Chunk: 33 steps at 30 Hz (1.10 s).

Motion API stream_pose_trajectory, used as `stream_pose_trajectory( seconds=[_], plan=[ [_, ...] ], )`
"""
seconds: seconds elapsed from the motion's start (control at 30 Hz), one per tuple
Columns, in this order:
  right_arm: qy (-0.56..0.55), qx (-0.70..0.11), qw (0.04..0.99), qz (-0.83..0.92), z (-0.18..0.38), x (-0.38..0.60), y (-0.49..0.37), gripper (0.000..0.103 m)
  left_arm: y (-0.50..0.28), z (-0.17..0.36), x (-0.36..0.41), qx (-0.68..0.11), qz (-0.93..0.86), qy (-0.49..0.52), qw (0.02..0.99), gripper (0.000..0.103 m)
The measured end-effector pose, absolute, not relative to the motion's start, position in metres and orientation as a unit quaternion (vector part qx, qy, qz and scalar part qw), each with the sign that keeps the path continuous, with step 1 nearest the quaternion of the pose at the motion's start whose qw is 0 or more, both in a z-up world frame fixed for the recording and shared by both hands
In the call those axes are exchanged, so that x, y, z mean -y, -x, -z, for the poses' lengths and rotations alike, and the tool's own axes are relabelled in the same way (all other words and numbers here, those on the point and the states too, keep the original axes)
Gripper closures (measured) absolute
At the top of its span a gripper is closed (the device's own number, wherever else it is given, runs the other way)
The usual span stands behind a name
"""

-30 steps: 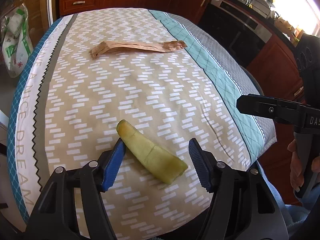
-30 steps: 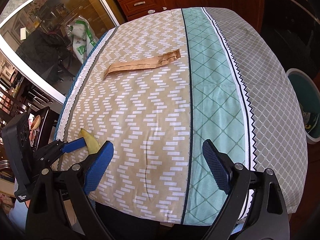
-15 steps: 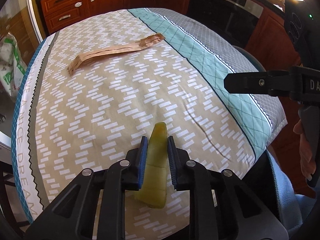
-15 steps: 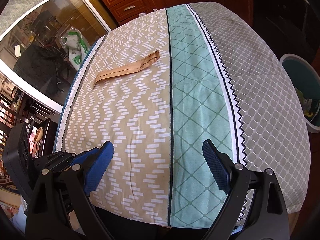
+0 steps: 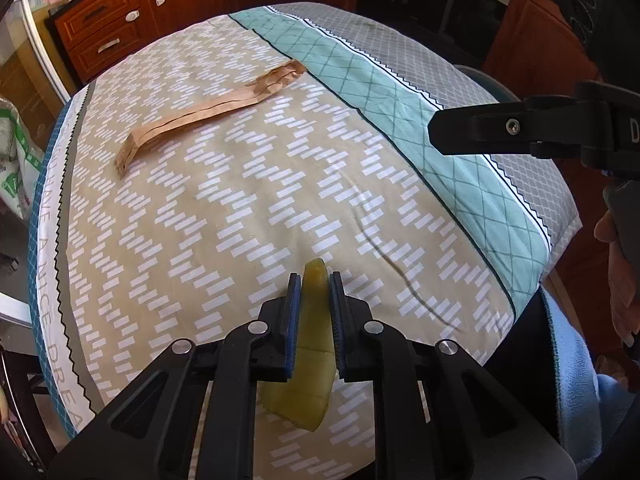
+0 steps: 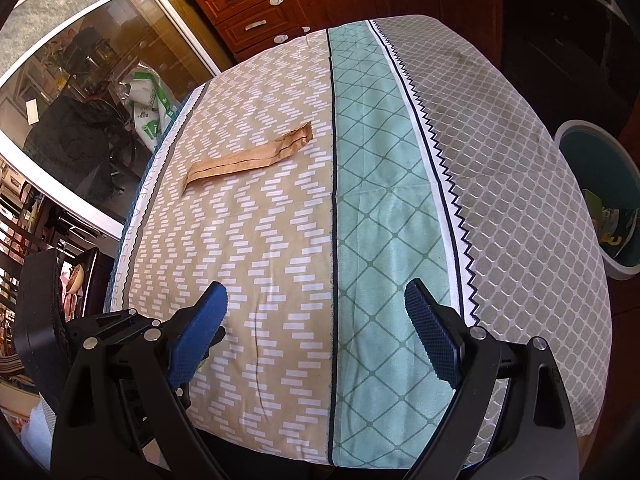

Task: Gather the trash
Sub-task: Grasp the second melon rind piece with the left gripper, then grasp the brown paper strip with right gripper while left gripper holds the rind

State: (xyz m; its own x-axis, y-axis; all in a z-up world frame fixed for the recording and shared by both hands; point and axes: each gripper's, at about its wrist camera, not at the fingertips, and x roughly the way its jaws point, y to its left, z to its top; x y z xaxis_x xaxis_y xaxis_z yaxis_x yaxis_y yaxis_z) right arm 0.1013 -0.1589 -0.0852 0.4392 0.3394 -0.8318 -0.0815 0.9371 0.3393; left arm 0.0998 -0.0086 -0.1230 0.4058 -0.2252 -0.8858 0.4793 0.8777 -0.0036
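Note:
My left gripper point(image 5: 314, 292) is shut on a yellow-green peel point(image 5: 310, 364) and holds it just above the near part of the table; its tip sticks out past the blue pads. A long folded strip of brown paper point(image 5: 208, 110) lies further back on the patterned tablecloth point(image 5: 240, 200); it also shows in the right wrist view point(image 6: 250, 154). My right gripper point(image 6: 316, 336) is open and empty over the table's near edge. One of its fingers point(image 5: 500, 130) shows at the right of the left wrist view.
A teal trash bin point(image 6: 600, 196) with some waste inside stands on the floor right of the table. Wooden drawers point(image 6: 256, 8) and dark cabinets are behind. A white and green bag point(image 6: 150, 104) and a glass door are at the left.
My left gripper closed on the peel, which lay on the cloth between open jaws a second ago, and has lifted it. The right gripper stayed open and shifted slightly.

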Motion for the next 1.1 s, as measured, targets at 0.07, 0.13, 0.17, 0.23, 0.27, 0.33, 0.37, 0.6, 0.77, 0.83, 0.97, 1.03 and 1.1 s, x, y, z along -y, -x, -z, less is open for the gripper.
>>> stream_pose_trajectory(
  seconds=[0.07,0.13,0.17,0.23,0.27,0.33,0.37,0.6,0.77,0.83,0.97,1.03,1.1],
  plan=[
    [-0.119,-0.516,0.839,-0.127,0.086,0.157,-0.104,0.017,-0.103,0.119,-0.001,-0.499,0.203,-0.114,0.835,0.089],
    [-0.114,-0.519,0.838,-0.127,0.086,0.153,-0.109,0.017,-0.107,0.111,-0.012,-0.496,0.202,-0.09,0.84,0.089],
    [-0.111,-0.519,0.838,-0.128,0.086,0.151,-0.113,0.017,-0.11,0.106,-0.017,-0.49,0.198,-0.082,0.845,0.089],
    [-0.107,-0.52,0.838,-0.128,0.087,0.146,-0.121,0.017,-0.118,0.097,-0.027,-0.48,0.183,-0.072,0.855,0.089],
    [-0.105,-0.519,0.838,-0.129,0.086,0.144,-0.127,0.017,-0.124,0.093,-0.034,-0.477,0.179,-0.06,0.859,0.089],
    [-0.104,-0.519,0.838,-0.129,0.088,0.138,-0.141,0.017,-0.138,0.088,-0.049,-0.469,0.169,-0.037,0.866,0.089],
    [-0.106,-0.52,0.837,-0.13,0.089,0.136,-0.147,0.017,-0.145,0.086,-0.056,-0.467,0.164,-0.025,0.869,0.089],
    [-0.105,-0.525,0.834,-0.134,0.107,0.116,-0.209,0.017,-0.177,0.082,-0.089,-0.459,0.155,0.025,0.874,0.089],
    [-0.109,-0.525,0.835,-0.124,0.12,0.111,-0.243,0.017,-0.188,0.088,-0.095,-0.465,0.154,0.035,0.871,0.089],
    [-0.103,-0.519,0.84,-0.123,0.12,0.107,-0.249,0.017,-0.192,0.092,-0.097,-0.468,0.155,0.037,0.869,0.089],
    [-0.085,-0.511,0.846,-0.127,0.119,0.091,-0.254,0.022,-0.198,0.095,-0.098,-0.471,0.155,0.045,0.868,0.088],
    [-0.067,-0.508,0.85,-0.127,0.119,0.082,-0.254,0.039,-0.199,0.096,-0.098,-0.47,0.155,0.048,0.868,0.088],
    [-0.055,-0.506,0.851,-0.13,0.119,0.076,-0.253,0.053,-0.199,0.096,-0.098,-0.469,0.155,0.048,0.868,0.088]
  ],
)
